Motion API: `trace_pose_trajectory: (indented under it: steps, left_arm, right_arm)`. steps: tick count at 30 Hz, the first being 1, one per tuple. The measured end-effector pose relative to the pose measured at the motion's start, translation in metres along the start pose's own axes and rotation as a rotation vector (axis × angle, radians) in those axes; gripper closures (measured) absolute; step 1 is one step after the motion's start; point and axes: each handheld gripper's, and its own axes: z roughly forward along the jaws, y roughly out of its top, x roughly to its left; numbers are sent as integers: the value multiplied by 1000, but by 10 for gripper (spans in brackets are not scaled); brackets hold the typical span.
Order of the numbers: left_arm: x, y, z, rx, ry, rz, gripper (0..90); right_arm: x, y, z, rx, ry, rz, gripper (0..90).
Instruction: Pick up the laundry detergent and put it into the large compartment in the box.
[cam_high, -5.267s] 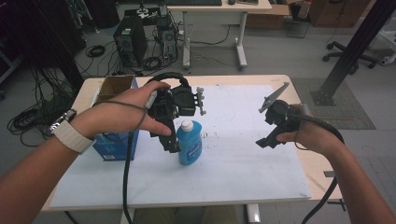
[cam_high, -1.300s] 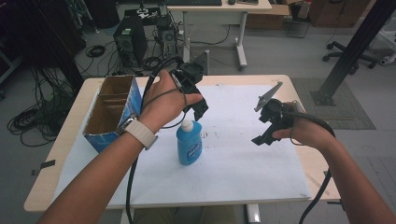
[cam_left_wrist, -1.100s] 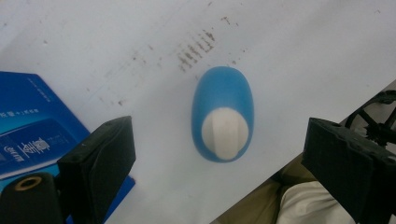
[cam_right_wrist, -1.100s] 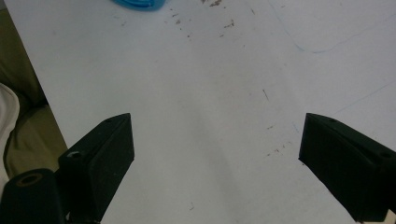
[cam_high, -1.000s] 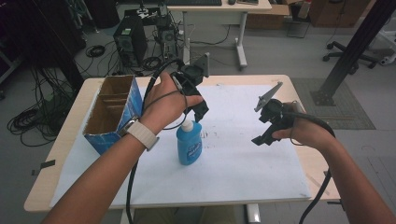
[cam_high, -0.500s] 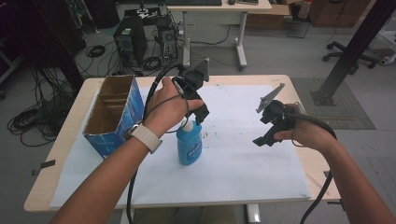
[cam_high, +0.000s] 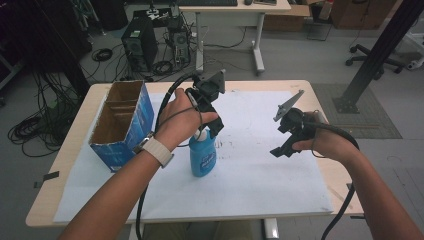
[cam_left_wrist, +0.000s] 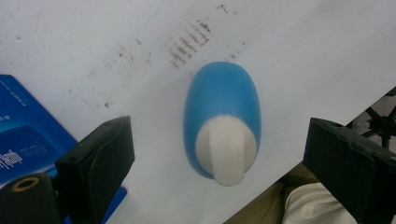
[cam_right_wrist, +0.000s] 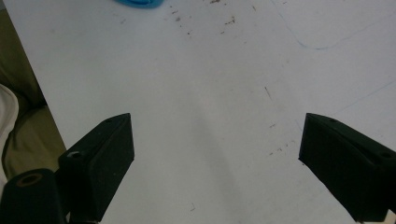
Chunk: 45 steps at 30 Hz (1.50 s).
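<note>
A wooden table (cam_high: 320, 100) covered by a white sheet (cam_high: 260, 175) stands on a grey floor (cam_high: 300, 55), with a white desk (cam_high: 230, 10) beyond it, a computer tower (cam_high: 140, 45) among loose cables (cam_high: 30, 130) (left side), and an office chair (cam_high: 380, 55) at right.

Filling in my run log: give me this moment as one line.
left gripper: open, above upright blue bottle | right gripper: open, over bare white sheet | open cardboard box: table's left
</note>
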Motion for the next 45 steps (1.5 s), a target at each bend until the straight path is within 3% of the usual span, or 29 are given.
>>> trace_pose_trajectory:
  steps: [28,45]
  left_arm:
    - [4,-8,30,-1,-41,-4,95]
    - [3,-9,44,0,-37,2,95]
  right_arm:
    - [0,2,6,7,12,-1,104]
    - [0,3,9,9,15,2,104]
